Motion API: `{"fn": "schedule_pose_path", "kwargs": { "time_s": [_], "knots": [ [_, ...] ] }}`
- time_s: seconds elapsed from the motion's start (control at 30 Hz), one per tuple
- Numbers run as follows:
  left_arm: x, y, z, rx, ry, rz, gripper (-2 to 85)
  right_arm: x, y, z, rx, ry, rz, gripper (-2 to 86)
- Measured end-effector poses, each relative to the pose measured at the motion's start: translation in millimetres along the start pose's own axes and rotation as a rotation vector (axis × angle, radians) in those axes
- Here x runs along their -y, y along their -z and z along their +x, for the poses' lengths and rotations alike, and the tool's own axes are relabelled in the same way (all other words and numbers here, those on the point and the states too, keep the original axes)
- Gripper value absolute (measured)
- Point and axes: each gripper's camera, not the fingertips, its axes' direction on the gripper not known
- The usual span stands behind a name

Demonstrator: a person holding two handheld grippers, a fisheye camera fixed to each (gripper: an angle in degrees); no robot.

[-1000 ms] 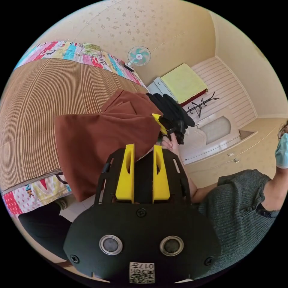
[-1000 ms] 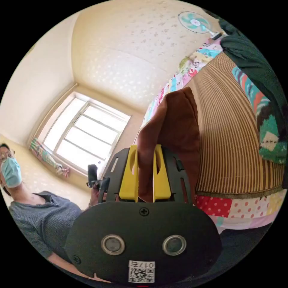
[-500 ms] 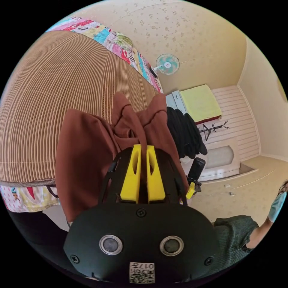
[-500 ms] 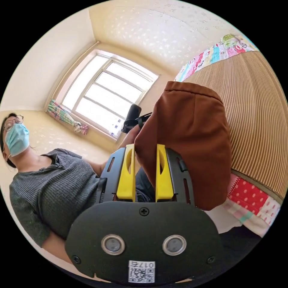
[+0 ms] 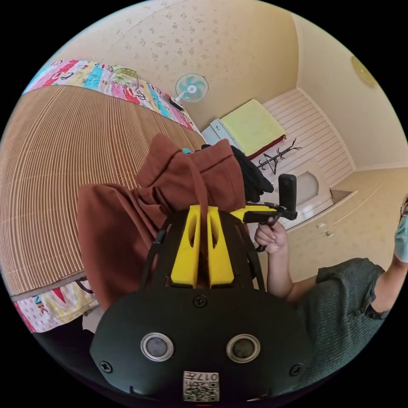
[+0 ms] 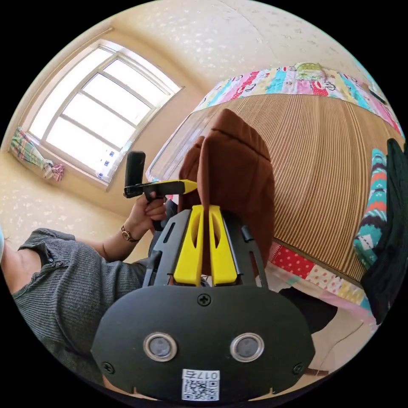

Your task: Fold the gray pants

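1. Between your left gripper's matt yellow plastic fingers (image 5: 189, 248): soft, matt rust-brown woven cloth garment (image 5: 123, 221).
2. Beyond your fingertips: ribbed tan straw mat (image 5: 55, 170), rough and dull.
3. Your right gripper's matt black plastic housing (image 6: 204, 335).

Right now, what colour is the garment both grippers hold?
Rust brown, not gray; clearest in the right gripper view.

The garment (image 5: 127, 221) is plain rust brown, not gray. The mat (image 5: 55, 170) is tan with fine brown stripes, over a patchwork sheet (image 6: 297, 80) of pink, turquoise and yellow. Both grippers have yellow jaws on black bodies. The person's top (image 6: 72, 284) is gray ribbed knit. The fan (image 5: 191, 87) is teal and white.
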Motion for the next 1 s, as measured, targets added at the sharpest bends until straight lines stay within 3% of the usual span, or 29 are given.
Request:
{"fn": "schedule_pose_path", "kwargs": {
  "time_s": [0.03,0.23,0.37,0.47,0.53,0.6,0.77,0.9,1.0],
  "knots": [
    [-2,11,0,0.011,0.011,0.027,-0.4,-4,20,-3,-0.134,-0.023,0.059,2.7],
    [24,114,35,0.158,-0.064,0.238,-0.5,0,94,-67,-0.408,0.048,0.394,2.0],
    [55,221,144,0.308,-0.317,0.522,-0.6,-3,147,-133,-0.419,0.177,0.686,2.0],
    [44,285,231,0.31,-0.508,0.746,-0.5,-25,186,-195,-0.468,0.295,0.95,2.1],
    [24,309,276,0.337,-0.587,0.891,-0.5,-50,208,-228,-0.396,0.365,1.103,2.3],
    [-7,320,319,0.436,-0.59,1.066,-0.4,-68,213,-240,-0.303,0.383,1.168,2.5],
    [-82,287,312,0.482,-0.558,1.323,-0.1,-117,162,-230,-0.233,0.284,1.242,2.6],
    [-116,260,273,0.55,-0.436,1.261,0.0,-160,110,-196,-0.173,0.241,1.197,2.8],
    [-90,251,255,0.553,-0.397,1.211,0.0,-139,97,-189,-0.264,0.184,1.123,2.8]
  ]
}}
